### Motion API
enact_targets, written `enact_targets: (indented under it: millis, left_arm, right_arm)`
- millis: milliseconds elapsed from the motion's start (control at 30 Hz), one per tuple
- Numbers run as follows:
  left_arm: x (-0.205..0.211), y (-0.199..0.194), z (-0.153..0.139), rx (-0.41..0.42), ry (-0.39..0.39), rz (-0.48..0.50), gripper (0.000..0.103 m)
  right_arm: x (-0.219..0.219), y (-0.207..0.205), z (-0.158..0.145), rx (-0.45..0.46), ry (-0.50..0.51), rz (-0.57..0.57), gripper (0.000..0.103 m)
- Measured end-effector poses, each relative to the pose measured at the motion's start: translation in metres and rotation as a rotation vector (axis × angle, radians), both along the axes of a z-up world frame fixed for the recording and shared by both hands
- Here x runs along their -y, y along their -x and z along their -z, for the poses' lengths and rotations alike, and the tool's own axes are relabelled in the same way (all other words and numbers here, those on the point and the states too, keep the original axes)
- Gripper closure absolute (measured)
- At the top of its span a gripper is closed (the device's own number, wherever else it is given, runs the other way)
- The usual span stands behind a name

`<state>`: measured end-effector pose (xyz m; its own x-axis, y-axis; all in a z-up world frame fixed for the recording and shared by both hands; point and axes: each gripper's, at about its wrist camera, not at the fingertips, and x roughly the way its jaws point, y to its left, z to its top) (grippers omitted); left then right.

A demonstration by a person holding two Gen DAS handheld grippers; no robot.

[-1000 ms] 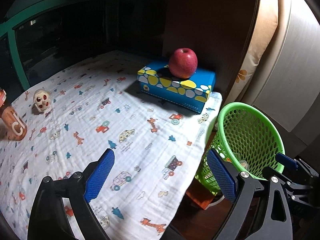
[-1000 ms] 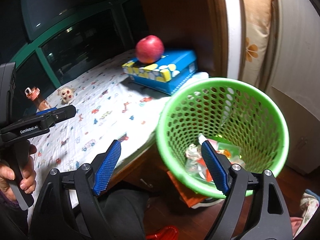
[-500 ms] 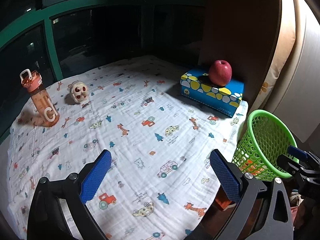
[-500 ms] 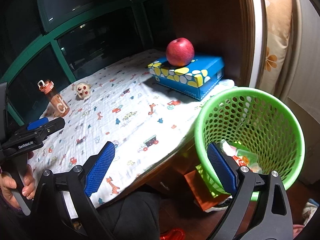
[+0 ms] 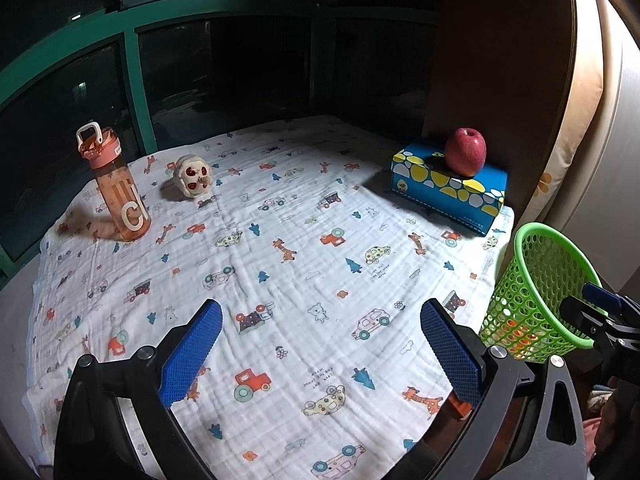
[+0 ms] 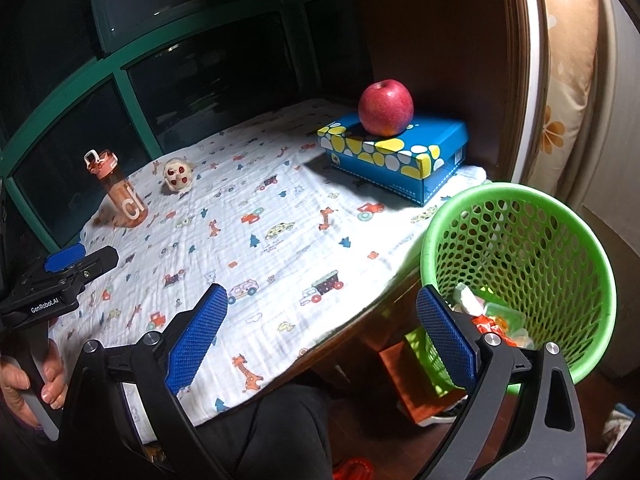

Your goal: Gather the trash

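A green mesh basket [image 6: 520, 216] stands beside the table's right edge, and crumpled wrappers [image 6: 496, 320] lie at its bottom. In the left wrist view the basket [image 5: 532, 240] sits at the far right. My right gripper [image 6: 322, 296] hovers over the table's near edge, left of the basket. Its jaws are opening and nothing is between them. My left gripper [image 5: 320, 312] is open and bare above the printed cloth [image 5: 304, 264]. No loose trash shows on the cloth.
A red apple [image 6: 385, 108] rests on a blue and yellow box [image 6: 400, 152] at the back right. An orange bottle [image 5: 116, 192] and a small round toy [image 5: 192, 176] stand at the back left. Dark windows and a wooden panel close the far side. A hand [image 6: 24, 384] grips the left handle.
Both grippers have drawn back and away from the basket, so the whole table now shows. The right jaws have spread wider.
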<state>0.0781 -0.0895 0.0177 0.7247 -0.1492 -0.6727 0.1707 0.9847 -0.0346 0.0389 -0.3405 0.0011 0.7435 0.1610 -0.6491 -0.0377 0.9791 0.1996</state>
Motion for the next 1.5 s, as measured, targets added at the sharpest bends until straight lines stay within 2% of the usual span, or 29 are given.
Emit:
enact_targets:
  millis: [1500]
  left_arm:
    - [-0.0079, 0.0091, 0.0045, 0.000, 0.008, -0.023, 0.007]
  right_arm:
    - [-0.0067, -0.0020, 0.0011, -0.005, 0.008, -0.016, 0.007]
